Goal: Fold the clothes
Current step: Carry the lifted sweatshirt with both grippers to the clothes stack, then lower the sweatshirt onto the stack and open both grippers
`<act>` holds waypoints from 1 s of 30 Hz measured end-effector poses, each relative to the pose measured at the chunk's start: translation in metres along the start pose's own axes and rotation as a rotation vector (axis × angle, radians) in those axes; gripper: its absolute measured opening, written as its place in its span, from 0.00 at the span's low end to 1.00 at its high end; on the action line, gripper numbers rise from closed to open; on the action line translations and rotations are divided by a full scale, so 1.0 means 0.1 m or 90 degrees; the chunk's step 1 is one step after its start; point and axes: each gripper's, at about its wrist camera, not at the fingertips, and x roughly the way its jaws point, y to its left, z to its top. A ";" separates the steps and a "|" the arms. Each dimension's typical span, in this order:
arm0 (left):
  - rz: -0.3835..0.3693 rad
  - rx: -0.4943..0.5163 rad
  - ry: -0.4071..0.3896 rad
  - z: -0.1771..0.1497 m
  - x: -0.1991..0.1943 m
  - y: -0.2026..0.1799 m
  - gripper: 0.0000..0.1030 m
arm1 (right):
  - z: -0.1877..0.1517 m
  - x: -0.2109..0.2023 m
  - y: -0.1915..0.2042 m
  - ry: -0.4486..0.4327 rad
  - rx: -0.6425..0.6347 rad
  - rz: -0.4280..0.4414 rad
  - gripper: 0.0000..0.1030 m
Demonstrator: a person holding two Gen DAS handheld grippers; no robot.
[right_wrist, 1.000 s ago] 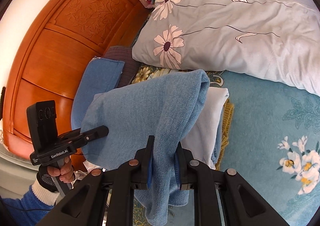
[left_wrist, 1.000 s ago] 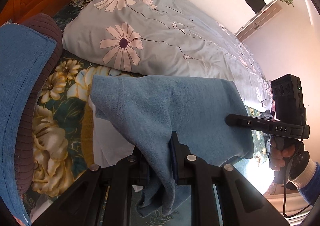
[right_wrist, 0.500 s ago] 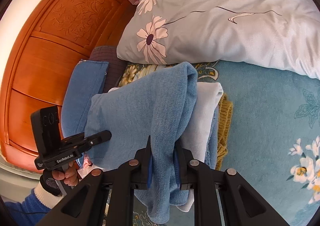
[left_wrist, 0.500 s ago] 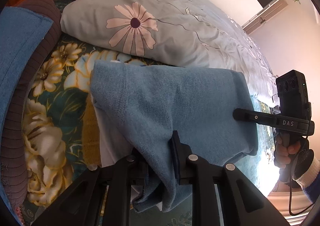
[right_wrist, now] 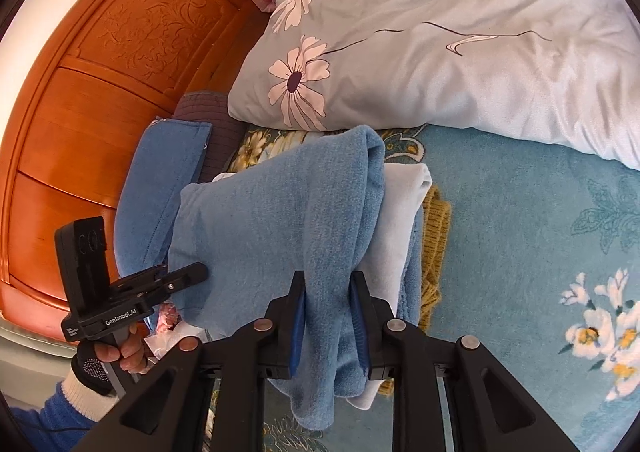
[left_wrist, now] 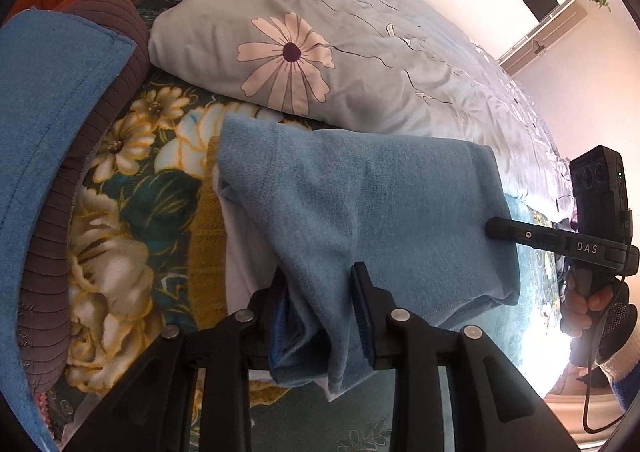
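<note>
A folded blue fleece garment (left_wrist: 360,203) (right_wrist: 280,219) lies on top of a stack holding a white garment (right_wrist: 404,211) and a mustard knit (right_wrist: 436,236) on the bed. My left gripper (left_wrist: 320,292) has the fleece's near edge between its fingers; its jaws are opening and the cloth sits loose, with the left pad's blue face showing. My right gripper (right_wrist: 328,292) is at the other near corner. Its jaws are opening too, and the thick cloth still fills the gap between the pads. Each gripper shows in the other's view: the right (left_wrist: 496,230), the left (right_wrist: 196,274).
A grey duvet with daisies (right_wrist: 400,51) is bunched just beyond the stack. A blue pillow (left_wrist: 48,111) on a brown one (left_wrist: 120,23) lies against the carved wooden headboard (right_wrist: 100,91). A teal floral sheet (right_wrist: 540,232) spreads to the right. Gloved hands (right_wrist: 104,356) hold both handles.
Both grippers have sunk and the fleece has settled onto the stack. The left jaws have spread clearly wider around the cloth; the right jaws only slightly.
</note>
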 end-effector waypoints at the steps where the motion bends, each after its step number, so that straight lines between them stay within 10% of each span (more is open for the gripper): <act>1: 0.008 -0.010 -0.011 -0.01 -0.09 0.01 0.40 | -0.02 -0.06 0.01 -0.004 -0.005 -0.010 0.25; 4: 0.036 -0.024 -0.052 -0.01 -0.34 -0.02 0.45 | -0.04 -0.28 0.05 -0.032 -0.023 -0.056 0.43; 13: 0.037 0.003 -0.071 0.20 -0.20 -0.41 0.45 | 0.14 -0.38 0.40 -0.078 -0.071 -0.069 0.43; 20: 0.046 -0.003 -0.050 0.18 0.10 -0.43 0.44 | 0.16 -0.05 0.39 -0.039 -0.080 -0.101 0.17; 30: 0.041 -0.016 -0.025 0.16 0.25 -0.28 0.44 | 0.14 0.12 0.17 -0.014 -0.053 -0.118 0.10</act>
